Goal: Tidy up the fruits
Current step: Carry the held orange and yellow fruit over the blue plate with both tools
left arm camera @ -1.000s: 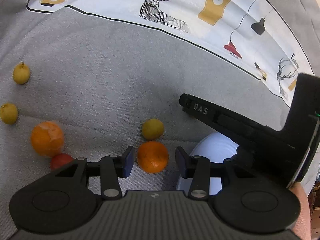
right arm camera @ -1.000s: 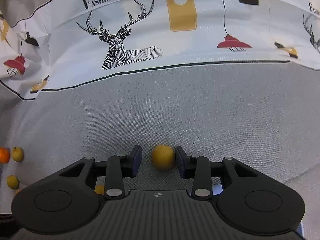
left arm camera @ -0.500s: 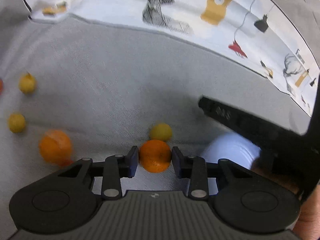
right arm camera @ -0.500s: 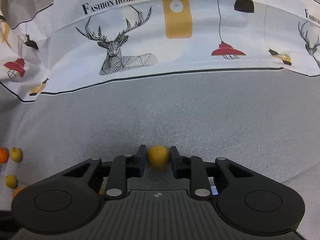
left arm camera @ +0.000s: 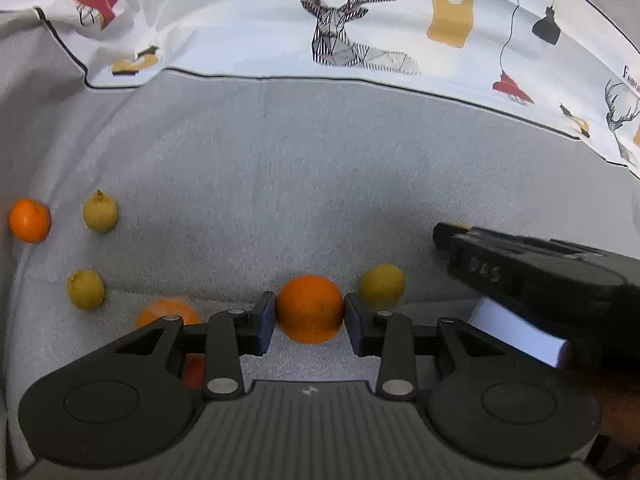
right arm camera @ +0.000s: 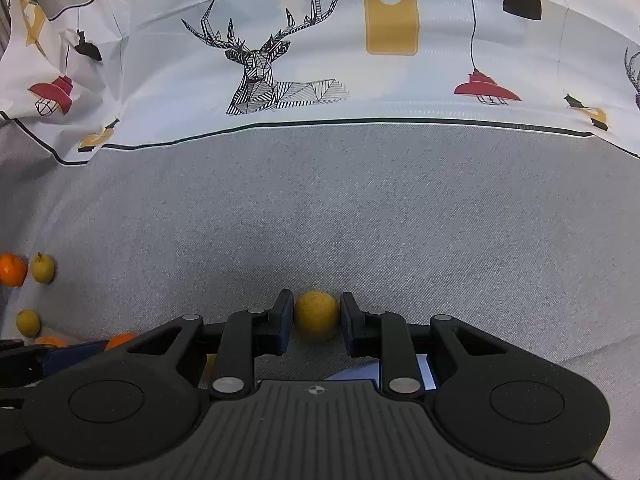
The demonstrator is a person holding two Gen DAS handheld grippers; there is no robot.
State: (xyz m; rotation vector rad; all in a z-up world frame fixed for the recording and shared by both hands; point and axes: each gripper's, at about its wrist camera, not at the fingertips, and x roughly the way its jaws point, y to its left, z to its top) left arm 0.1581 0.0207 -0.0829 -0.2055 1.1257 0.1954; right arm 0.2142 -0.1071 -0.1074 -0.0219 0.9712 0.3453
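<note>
My left gripper (left arm camera: 309,322) is shut on an orange (left arm camera: 309,307) and holds it over the grey cloth. My right gripper (right arm camera: 315,322) is shut on a small yellow fruit (right arm camera: 315,319). In the left wrist view a loose yellow fruit (left arm camera: 382,285) lies just right of the held orange, and the right gripper's black body (left arm camera: 536,268) reaches in from the right above a white plate (left arm camera: 516,336). The plate shows as a pale sliver under my right gripper (right arm camera: 424,372).
On the left of the grey cloth (left arm camera: 280,168) lie an orange (left arm camera: 30,220), two yellow fruits (left arm camera: 100,213) (left arm camera: 85,289), a larger orange (left arm camera: 168,316) and a red fruit (left arm camera: 194,370) half hidden by my left finger. A printed white cloth (right arm camera: 320,48) covers the back.
Both grippers closed on their fruit: the left on the orange, the right on the yellow fruit. The left gripper then lifted and swung, bringing more fruit on the left into view.
</note>
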